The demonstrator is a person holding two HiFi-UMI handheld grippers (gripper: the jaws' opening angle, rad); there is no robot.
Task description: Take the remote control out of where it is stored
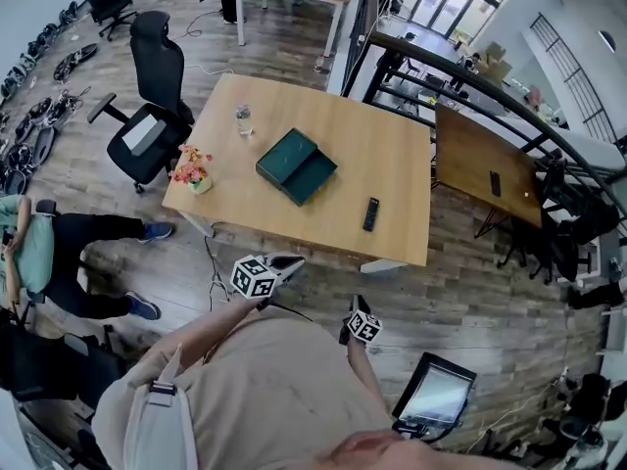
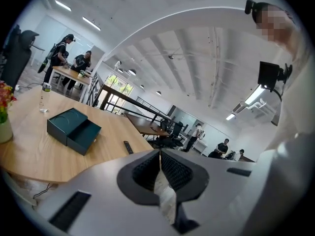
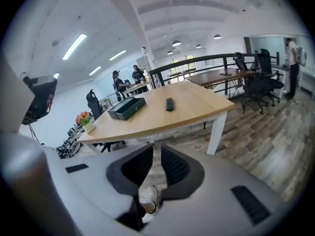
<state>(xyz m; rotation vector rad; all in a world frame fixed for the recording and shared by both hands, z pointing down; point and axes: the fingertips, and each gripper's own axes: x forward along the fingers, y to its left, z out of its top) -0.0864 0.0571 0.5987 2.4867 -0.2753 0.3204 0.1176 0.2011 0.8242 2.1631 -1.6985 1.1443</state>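
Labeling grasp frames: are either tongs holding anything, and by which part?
Nothing held. Left tongs and right tongs are both shut and empty; the remote lies free on the table.

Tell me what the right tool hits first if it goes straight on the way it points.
Most likely the grey-brown plank floor just before the light wooden table: the right tool, shut and empty, aims below the tabletop's near edge. Depth is unclear.

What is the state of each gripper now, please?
Left gripper: closed, holding nothing.
Right gripper: closed, holding nothing.
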